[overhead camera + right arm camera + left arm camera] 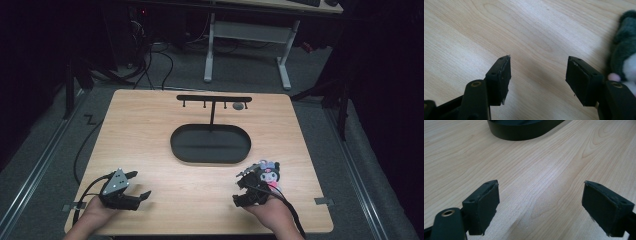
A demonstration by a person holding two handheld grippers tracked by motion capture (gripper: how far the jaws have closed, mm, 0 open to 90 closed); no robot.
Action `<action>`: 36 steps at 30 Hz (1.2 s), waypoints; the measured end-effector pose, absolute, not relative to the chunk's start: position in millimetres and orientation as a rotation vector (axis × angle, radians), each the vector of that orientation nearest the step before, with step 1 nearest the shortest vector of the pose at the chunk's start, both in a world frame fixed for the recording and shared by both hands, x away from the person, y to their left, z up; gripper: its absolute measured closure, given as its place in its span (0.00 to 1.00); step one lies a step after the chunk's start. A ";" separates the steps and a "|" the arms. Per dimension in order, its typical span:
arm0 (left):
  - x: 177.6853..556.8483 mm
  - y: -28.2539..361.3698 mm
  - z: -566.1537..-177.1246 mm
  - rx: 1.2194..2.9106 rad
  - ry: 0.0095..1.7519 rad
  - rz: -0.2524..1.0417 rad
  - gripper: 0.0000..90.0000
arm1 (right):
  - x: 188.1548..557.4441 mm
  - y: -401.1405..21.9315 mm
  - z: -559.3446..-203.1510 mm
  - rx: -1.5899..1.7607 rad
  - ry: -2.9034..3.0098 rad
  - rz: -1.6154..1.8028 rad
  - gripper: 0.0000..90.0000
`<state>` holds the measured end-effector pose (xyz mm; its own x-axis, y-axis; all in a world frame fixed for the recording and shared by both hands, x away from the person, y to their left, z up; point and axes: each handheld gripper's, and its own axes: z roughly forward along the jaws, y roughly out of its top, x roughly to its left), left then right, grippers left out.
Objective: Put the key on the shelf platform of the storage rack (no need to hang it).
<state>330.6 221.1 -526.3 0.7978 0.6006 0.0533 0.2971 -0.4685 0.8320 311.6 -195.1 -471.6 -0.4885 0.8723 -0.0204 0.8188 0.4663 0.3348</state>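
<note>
Beside the right gripper [243, 184], jaws apart and empty like the left gripper's [138, 185], the plush toy [269, 173] sits off-line, so closing may miss it.

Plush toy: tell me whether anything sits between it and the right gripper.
Nothing visible does. The plush toy lies on the table just beside the open right gripper, off to one side of its jaws, with bare wood between them.

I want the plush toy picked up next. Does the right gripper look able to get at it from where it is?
Probably yes. The plush toy lies on the table right beside the right gripper, whose jaws stand open with nothing between them. Nothing lies between the two; a small turn toward the toy should do.
</note>
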 end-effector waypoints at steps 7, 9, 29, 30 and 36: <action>330.7 221.1 -526.3 2.084 0.666 0.428 0.17 | 312.8 -207.6 -456.1 1.504 2.534 0.381 0.40; 330.7 221.0 -526.3 2.085 0.666 0.428 0.17 | 313.2 -211.4 -451.9 1.507 2.523 0.375 0.40; 331.0 221.0 -526.3 2.083 0.667 0.428 0.17 | 323.9 -258.7 -437.5 1.681 2.346 0.295 0.20; 331.0 221.0 -526.3 2.083 0.667 0.428 0.17 | 323.8 -260.2 -439.4 1.682 2.343 0.294 0.20; 331.0 220.9 -526.3 2.084 0.668 0.429 0.17 | 323.9 -268.1 -452.4 1.717 2.337 0.280 0.20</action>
<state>331.0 220.9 -526.3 0.7957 0.6034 0.0532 0.2991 -0.4677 0.8318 323.9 -268.1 -452.4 -0.2883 0.9550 -0.0695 0.9115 0.2960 0.2857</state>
